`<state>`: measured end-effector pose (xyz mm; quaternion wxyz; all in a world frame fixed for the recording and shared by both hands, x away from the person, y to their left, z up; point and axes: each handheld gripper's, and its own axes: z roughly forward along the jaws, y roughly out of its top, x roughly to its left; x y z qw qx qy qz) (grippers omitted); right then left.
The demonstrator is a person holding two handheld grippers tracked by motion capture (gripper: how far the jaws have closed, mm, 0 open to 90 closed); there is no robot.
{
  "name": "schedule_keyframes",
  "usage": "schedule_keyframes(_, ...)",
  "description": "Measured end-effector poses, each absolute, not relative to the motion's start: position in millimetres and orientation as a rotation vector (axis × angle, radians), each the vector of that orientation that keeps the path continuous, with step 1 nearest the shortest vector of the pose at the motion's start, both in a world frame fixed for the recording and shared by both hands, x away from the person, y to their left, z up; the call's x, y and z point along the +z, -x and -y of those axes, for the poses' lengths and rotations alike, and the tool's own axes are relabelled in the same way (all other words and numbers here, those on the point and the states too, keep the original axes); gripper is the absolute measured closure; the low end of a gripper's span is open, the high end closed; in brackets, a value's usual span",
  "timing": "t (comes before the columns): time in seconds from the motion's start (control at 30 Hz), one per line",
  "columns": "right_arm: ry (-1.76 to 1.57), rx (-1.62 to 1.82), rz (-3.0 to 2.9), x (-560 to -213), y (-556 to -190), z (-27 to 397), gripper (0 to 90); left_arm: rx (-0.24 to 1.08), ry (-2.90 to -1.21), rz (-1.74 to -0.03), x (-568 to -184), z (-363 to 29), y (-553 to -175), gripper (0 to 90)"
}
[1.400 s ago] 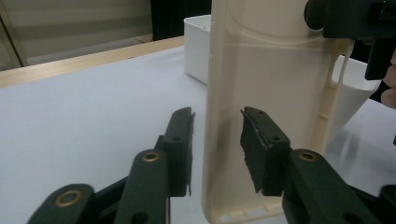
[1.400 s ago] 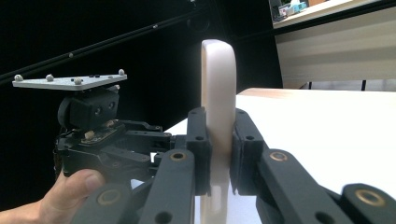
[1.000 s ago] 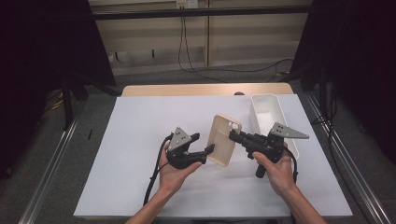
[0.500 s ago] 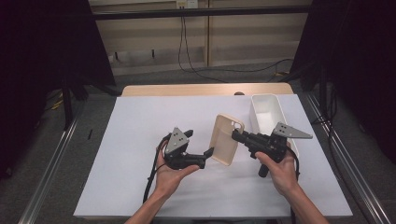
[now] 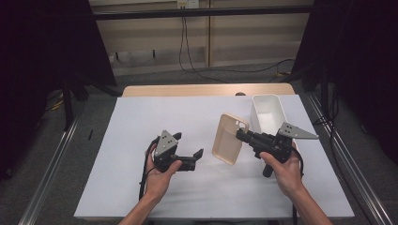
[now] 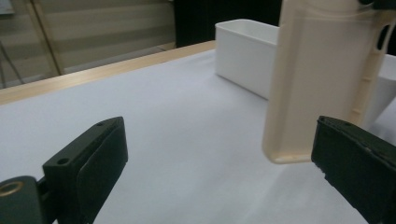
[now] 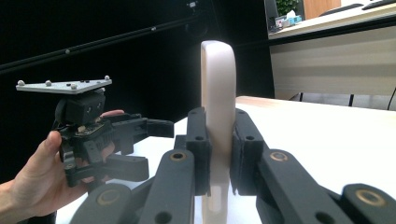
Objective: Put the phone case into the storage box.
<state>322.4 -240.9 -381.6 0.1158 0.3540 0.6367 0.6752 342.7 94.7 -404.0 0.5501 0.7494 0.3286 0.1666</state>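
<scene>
From my left gripper view the phone case is cut off at the top. My right gripper clamps it upright above the table (beside the white bin). My left gripper, whose jaws have just been opening, stands wide and empty, near the case.

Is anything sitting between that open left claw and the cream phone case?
Nothing visible: bare white table lies between the open left gripper and the phone case, which the right gripper holds.

You are looking at a white counter standing on grey floor; black curtains are flanking a beige wall where cables are hanging.
</scene>
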Motion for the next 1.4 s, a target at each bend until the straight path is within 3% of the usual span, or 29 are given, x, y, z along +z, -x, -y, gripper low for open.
schedule_keyframes(0.57,-0.992,1.934,-1.878,-378.7,-320.3,244.4,80.5,0.459,-1.708,-0.787,-410.6,-127.9,-335.5,8.2)
schedule_keyframes(1.4,-0.937,1.875,-1.875,-372.2,-319.7,258.1,80.5,0.527,-1.670,-0.852,-421.9,-191.5,-310.7,3.6)
